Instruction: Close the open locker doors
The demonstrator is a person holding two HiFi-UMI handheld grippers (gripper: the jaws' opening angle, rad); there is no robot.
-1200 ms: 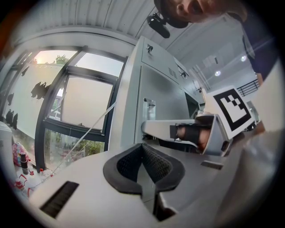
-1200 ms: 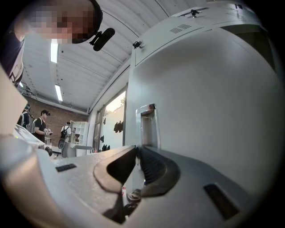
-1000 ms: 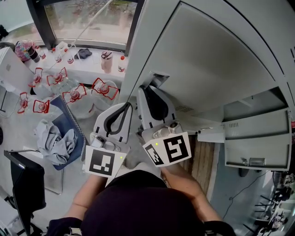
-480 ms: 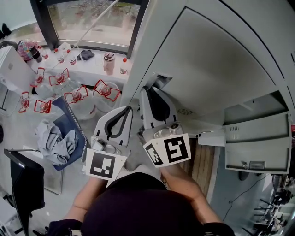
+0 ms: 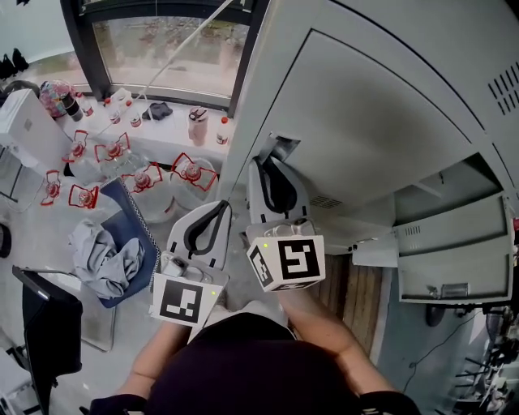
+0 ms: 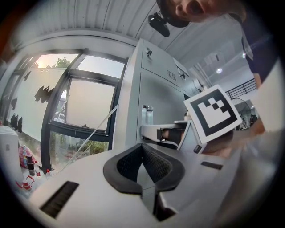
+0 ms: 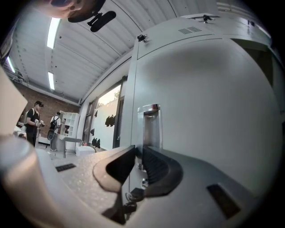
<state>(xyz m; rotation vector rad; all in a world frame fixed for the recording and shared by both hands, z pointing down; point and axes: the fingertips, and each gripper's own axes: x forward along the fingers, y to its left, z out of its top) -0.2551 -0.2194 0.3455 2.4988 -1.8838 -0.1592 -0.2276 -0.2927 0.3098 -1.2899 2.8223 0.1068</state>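
right claw [image 7: 133, 151] loosened, jaws just opening, handle-side edge of locker door [image 7: 209, 98] between pads, chrome handle [image 7: 149, 122] just ahead. door likely stiff sheet metal, light, swings on hinge; best taken at handle edge. hand level, claw pointing straight at door. left claw [image 6: 142, 156] clenched, empty, alongside. open doors [image 5: 450, 243] well right of it.

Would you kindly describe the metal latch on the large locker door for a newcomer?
Start at the tall grey locker beside the window. On its largest door, look along the edge nearest the window. The latch is a narrow upright chrome piece, the only shiny part on that plain panel.
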